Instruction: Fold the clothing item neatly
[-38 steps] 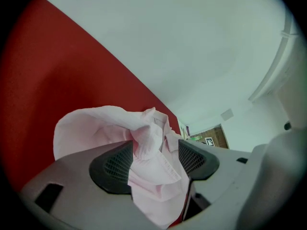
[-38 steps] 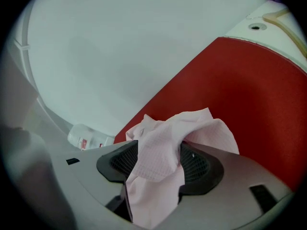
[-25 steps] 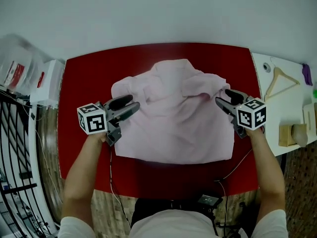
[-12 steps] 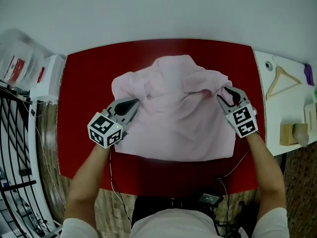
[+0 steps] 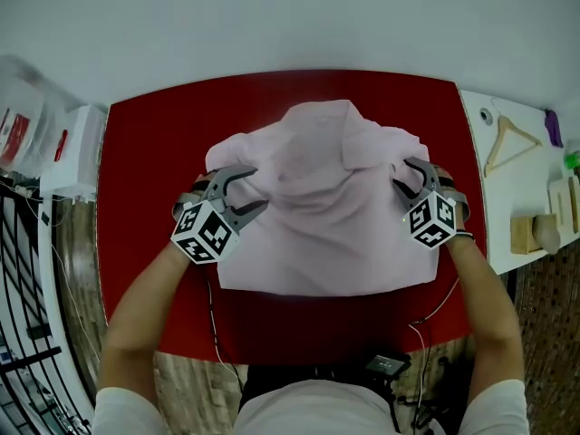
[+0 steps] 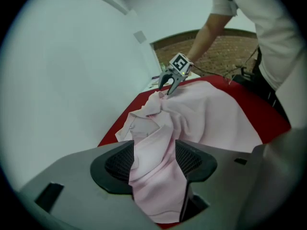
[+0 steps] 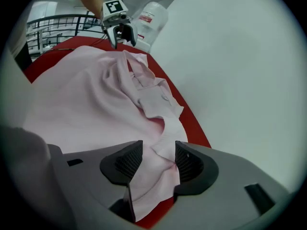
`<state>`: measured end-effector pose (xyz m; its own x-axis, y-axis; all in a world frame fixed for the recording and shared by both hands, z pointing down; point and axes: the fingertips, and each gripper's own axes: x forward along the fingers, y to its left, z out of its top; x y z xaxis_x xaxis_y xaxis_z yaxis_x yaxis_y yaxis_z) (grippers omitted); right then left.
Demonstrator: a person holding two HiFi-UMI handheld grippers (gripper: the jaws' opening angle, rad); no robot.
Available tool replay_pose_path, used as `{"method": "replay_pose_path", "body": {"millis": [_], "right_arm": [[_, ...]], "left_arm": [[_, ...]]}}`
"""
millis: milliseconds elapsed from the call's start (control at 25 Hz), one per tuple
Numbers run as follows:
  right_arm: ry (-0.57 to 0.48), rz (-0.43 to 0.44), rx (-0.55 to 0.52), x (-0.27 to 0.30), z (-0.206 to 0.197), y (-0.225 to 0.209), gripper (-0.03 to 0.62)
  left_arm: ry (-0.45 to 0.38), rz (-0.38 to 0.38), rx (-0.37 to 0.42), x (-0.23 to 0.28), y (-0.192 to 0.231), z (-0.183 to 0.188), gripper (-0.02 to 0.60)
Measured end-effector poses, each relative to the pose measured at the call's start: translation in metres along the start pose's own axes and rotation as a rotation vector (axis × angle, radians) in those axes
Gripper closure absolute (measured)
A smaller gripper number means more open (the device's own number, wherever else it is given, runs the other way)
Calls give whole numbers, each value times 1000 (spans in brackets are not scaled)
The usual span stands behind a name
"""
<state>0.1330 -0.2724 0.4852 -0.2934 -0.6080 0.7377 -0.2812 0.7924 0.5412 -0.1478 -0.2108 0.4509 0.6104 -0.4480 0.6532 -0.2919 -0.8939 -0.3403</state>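
Both forearms reach out from the near edge of the red table [image 5: 149, 152], bare to the short white sleeves, and each hand points its gripper forward and steeply down at the tabletop. The left gripper [image 5: 257, 188] is over the table's left half. The right gripper [image 5: 404, 175] mirrors it over the right half. Each carries a white cube with black square markers, turned up toward the head camera.

The shirt [image 5: 326, 207] lies in the middle of the table. It is pale pink, thin and soft, and spread mostly flat. Its near hem is straight, and the collar and sleeves are bunched into loose folds toward the table's far edge. The tabletop is smooth, with rounded corners.

The grippers have grey, smooth bodies and curved jaws. Their dark pads [image 6: 117, 163] have a fine cross-hatched surface.

The left jaws have just been opening and stand wide apart. A rumpled flap of the shirt's left side runs up between them, but they are not pinching it.

The right jaws have also just been opening. They stand apart around a creased fold at the shirt's right side, and the cloth lies slack in the gap, brushing one pad at most.
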Motion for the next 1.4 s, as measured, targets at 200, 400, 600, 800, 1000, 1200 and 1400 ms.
{"method": "replay_pose_path", "body": {"millis": [200,400,600,800,1000,1200,1400], "right_arm": [[63,21,-81,14,-8,8,390],[57,-2,-85,28,-8,-3,443],[-36,-22,-52,21,9,-28,568],[-72,-45,101,18,9,-72,569],[-35,-21,315,36,-12,-113,569],[60,76,655,71,-44,-128,569],[93,140,866,101,-52,-124,565]], "left_arm": [[48,-24,152,15,5,1,334],[59,-46,186,35,9,10,340],[55,-6,85,42,22,12,551],[28,65,-96,46,53,9,557],[29,135,-242,55,82,0,557],[61,182,-344,68,104,-17,557],[77,157,-445,84,111,-33,556]]}}
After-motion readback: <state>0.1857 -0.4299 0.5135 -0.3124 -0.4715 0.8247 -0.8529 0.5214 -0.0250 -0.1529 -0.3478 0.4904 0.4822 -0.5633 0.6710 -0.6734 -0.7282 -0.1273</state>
